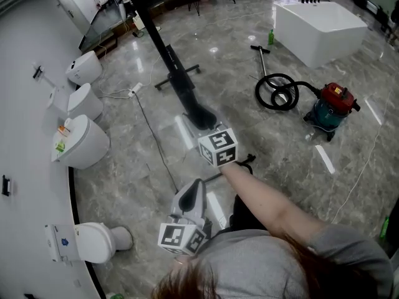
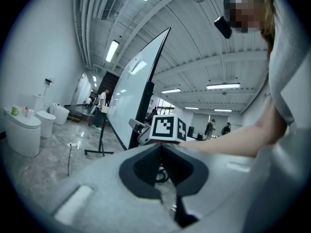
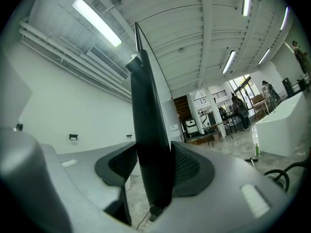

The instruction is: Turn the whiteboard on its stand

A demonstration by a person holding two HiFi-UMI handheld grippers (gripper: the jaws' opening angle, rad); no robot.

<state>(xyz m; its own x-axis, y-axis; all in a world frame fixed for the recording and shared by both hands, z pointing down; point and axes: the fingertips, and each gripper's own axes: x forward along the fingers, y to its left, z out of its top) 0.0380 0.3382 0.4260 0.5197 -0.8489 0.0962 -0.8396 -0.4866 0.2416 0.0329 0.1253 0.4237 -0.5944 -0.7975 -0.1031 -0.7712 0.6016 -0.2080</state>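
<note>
Two grippers show: the right gripper (image 3: 153, 152) clamps the black edge frame of the whiteboard (image 3: 146, 106) between its jaws. The left gripper (image 2: 161, 145), jaws together and empty, has the glossy white panel tilted ahead of it.

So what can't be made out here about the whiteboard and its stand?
- Whiteboard top: cut off by the head view's upper edge.
- Stand's near foot: head view, mostly hidden under the right tool and the arm.
- Pivot joint: no view shows it clearly; the right gripper view is filled by the board's edge.
</note>
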